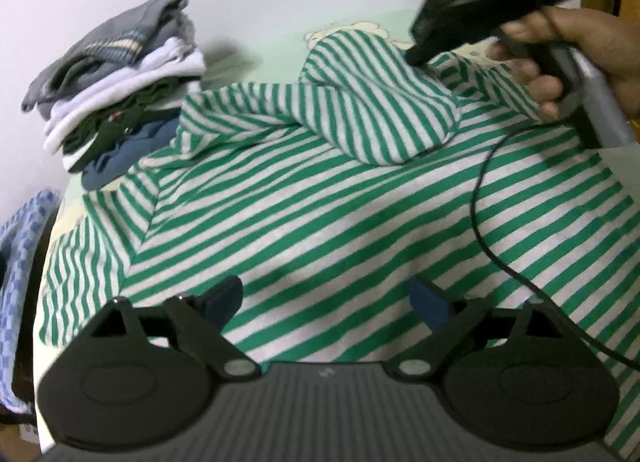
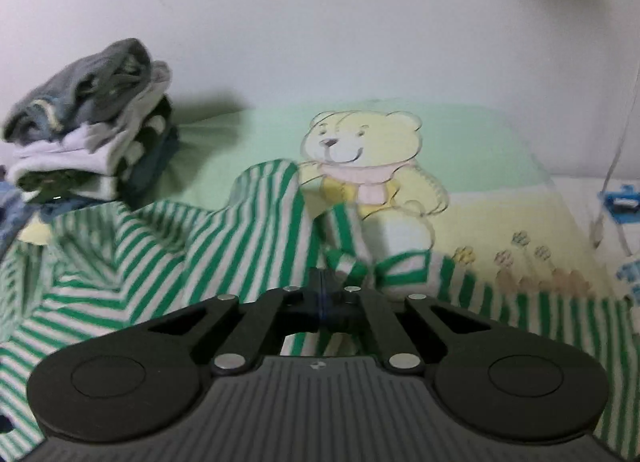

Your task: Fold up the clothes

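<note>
Currently, at the far left of the left wrist view, a blue checked cloth [image 1: 20,262] hangs off the edge of the bed. Just inboard of it stands a stack of folded clothes [image 1: 116,86], a grey knit piece on top, white and dark pieces below; this part of the task appears complete.

Centre: the green-and-white striped shirt [image 1: 320,214] lies spread on the bear-print sheet [image 2: 400,166], touching the base of the stack. It is not yet folded. One sleeve [image 1: 376,102] is turned inward over the chest; the body below it is flat, with loose wrinkles at the left shoulder.

The left gripper [image 1: 324,298] hovers over the lower body of the shirt with its jaws spread wide and nothing between them.

Right: the right gripper [image 2: 322,294] is fully closed. In its own view a bunched fold of striped cloth sits right at its tips, and in the left wrist view those tips press into the shirt at the sleeve root. The pinch appears to hold fabric, though blur prevents certainty. A person's hand [image 1: 568,54] holds this tool; a black cable [image 1: 480,202] trails across the shirt.

Remaining, by estimate: second sleeve, body folds, transfer to the stack.
</note>
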{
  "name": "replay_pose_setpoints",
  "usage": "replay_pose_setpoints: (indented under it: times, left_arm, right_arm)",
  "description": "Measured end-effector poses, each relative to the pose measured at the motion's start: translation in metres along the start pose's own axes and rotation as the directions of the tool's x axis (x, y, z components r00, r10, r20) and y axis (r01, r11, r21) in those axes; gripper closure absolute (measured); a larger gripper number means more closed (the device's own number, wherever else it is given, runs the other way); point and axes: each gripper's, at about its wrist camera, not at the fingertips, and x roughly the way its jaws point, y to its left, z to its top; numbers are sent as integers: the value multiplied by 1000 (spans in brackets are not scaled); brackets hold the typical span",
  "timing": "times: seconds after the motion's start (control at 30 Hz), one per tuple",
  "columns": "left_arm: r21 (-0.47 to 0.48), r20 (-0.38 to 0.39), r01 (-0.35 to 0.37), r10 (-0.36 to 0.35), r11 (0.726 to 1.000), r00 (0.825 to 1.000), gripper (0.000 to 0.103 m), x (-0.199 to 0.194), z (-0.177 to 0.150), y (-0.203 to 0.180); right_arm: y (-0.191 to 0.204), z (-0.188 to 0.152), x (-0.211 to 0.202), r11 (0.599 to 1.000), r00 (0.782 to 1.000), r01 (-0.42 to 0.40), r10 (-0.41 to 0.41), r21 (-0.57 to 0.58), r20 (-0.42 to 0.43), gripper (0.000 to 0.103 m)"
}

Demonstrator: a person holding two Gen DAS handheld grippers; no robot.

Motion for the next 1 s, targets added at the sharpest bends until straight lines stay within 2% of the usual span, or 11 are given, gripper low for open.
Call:
replay_pose_setpoints:
  times: [0.17, 0.2, 0.23, 0.3, 0.33, 0.37, 0.4, 0.43, 0.53, 0.73, 1.0]
  left_arm:
    - [-59, -7, 1, -2, 998, 1000, 11, -3, -3, 17]
    - [-64, -7, 3, -4, 998, 1000, 11, -3, -2, 18]
    - [-69, -7, 6, -6, 998, 1000, 11, -4, -1, 19]
    - [-69, -3, 4, -4, 998, 1000, 11, -4, 1, 19]
    - [-62, 3, 2, -1, 998, 1000, 11, -5, 2, 18]
    - [-59, 6, 2, -2, 998, 1000, 11, -6, 2, 17]
    - [-56, 7, 4, -3, 998, 1000, 11, -7, 2, 16]
    - [-53, 8, 5, -4, 999, 1000, 11, -9, 1, 16]
    - [-46, 6, -10, 10, 999, 1000, 11, -11, -4, 16]
    - [-79, 1, -21, 22, 997, 1000, 11, -17, -14, 30]
    - [-67, 22, 25, -23, 997, 999, 10, -35, -21, 39]
  right_arm:
    - [9, -11, -19, 998, 999, -54, 54, -30, 5, 102]
    - [12, -12, -19, 998, 999, -31, 32, -56, 15, 91]
    - [14, -13, -17, 997, 1000, 0, 2, -71, 24, 73]
    - [14, -11, -10, 996, 998, 49, -46, -73, 46, 56]
    - [11, -11, -6, 996, 997, 59, -56, -63, 51, 55]
    - [9, -10, 0, 997, 998, 52, -50, -52, 35, 56]
    - [8, -9, 6, 998, 999, 42, -42, -41, 15, 66]
    - [6, -8, 12, 999, 999, 33, -33, -30, -5, 98]
    - [1, -8, 8, 1000, 1000, -1, 2, 27, -25, 101]
    - [25, -22, -50, 993, 994, -108, 108, -41, -7, 101]
    - [54, -80, -118, 965, 956, -263, 260, -4, -134, 101]
